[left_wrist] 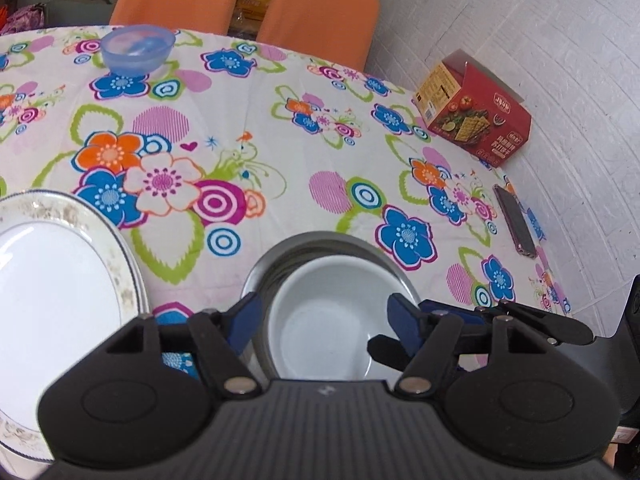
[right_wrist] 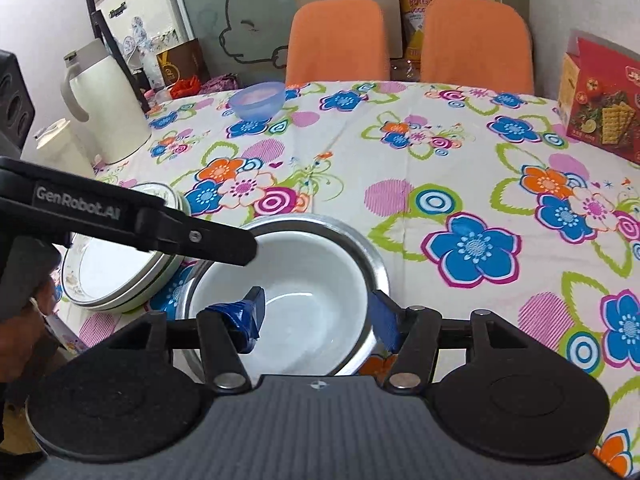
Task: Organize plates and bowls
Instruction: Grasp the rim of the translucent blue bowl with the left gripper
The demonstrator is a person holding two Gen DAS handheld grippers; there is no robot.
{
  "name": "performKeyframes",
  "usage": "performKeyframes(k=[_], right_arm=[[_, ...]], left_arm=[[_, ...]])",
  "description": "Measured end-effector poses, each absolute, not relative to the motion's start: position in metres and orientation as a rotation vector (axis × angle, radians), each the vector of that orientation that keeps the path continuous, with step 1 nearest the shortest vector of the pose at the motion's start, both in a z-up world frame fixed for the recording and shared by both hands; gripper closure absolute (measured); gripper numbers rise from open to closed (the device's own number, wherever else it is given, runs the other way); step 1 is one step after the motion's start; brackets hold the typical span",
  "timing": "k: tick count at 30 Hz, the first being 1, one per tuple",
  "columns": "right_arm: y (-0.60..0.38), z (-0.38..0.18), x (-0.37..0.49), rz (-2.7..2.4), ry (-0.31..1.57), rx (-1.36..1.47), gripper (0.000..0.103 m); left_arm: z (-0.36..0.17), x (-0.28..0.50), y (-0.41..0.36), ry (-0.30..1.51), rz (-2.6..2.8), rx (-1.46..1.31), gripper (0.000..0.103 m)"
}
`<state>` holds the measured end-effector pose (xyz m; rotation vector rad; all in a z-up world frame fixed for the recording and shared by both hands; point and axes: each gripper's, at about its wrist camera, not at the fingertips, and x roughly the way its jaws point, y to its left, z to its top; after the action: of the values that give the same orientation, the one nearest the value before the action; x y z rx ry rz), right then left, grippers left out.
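A white bowl (left_wrist: 324, 312) (right_wrist: 292, 300) sits nested inside a steel bowl (left_wrist: 316, 240) (right_wrist: 360, 240) near the table's front edge. My left gripper (left_wrist: 325, 320) hovers open over it, its left pad outside the steel rim and its right pad above the white bowl's right side. My right gripper (right_wrist: 318, 316) is open too, left pad inside the white bowl and right pad by its right rim. Neither grips anything. A stack of white plates (left_wrist: 52, 280) (right_wrist: 116, 272) with patterned rims lies just left of the bowls. A translucent blue bowl (left_wrist: 138, 48) (right_wrist: 258, 102) stands at the far side.
A red cracker box (left_wrist: 476, 112) (right_wrist: 600, 100) and a phone (left_wrist: 514, 220) lie at the right. A white thermos jug (right_wrist: 104, 100) stands at the far left. Two orange chairs (right_wrist: 338, 40) are behind the floral tablecloth (right_wrist: 440, 160). A hand (right_wrist: 16, 332) holds the left gripper.
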<state>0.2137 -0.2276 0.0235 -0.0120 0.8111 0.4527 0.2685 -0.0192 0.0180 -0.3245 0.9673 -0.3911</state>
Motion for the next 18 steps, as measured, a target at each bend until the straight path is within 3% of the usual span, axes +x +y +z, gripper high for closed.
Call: performKeyframes(k=[9,18], right_arm=[[-0.238,0.026,0.244,0.431,0.845,0.113,0.057],[-0.18,0.037,0.333,0.476,0.905,0.105,0.056]], left_arm=[[0.036,0.285,0.039,0.91,-0.304,-0.346,0.031],[0.029,0.341,0.125,0.908,-0.115,-0.352,0.03]])
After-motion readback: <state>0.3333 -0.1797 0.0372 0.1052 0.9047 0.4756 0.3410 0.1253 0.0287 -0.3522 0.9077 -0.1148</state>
